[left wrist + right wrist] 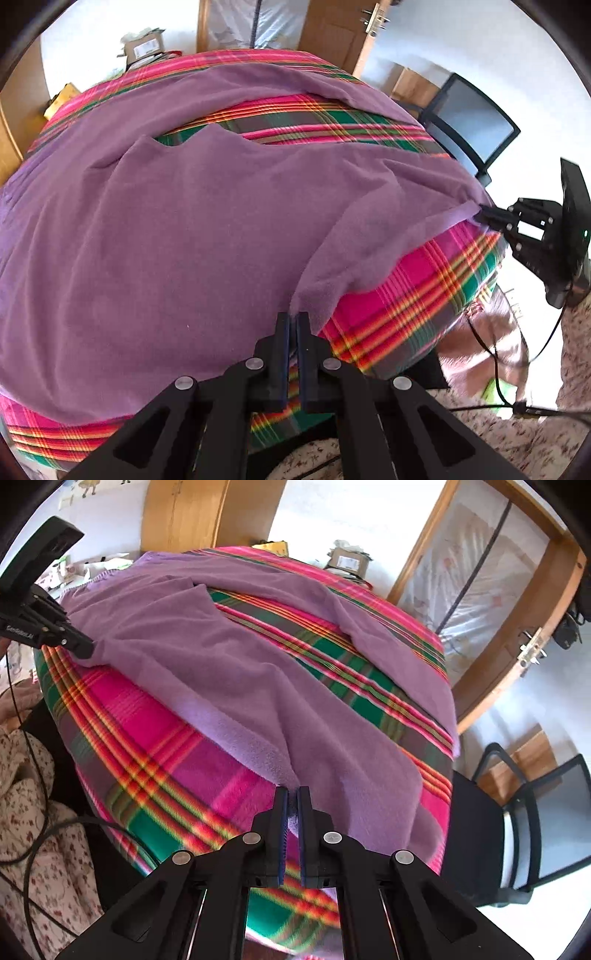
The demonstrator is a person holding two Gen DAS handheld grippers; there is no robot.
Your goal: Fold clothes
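A purple garment [166,229] lies spread over a table under a bright plaid cloth [402,299]. At the bottom of the left wrist view my left gripper [294,318] is shut on the garment's near edge, with purple fabric pinched between the pads. Far right in that view, my right gripper [484,215] pinches another point of the same edge at the table's corner. The right wrist view shows the right gripper [294,794] shut on a fold of the purple garment [229,657]. The left gripper [86,648] grips the hem at the far left.
A black mesh chair [476,125] [546,812] stands beside the table's right side. A wooden door [491,627], a wardrobe [207,513] and a cardboard box [144,46] lie beyond. Floral fabric [40,812] and black cables [44,786] hang near the front edge.
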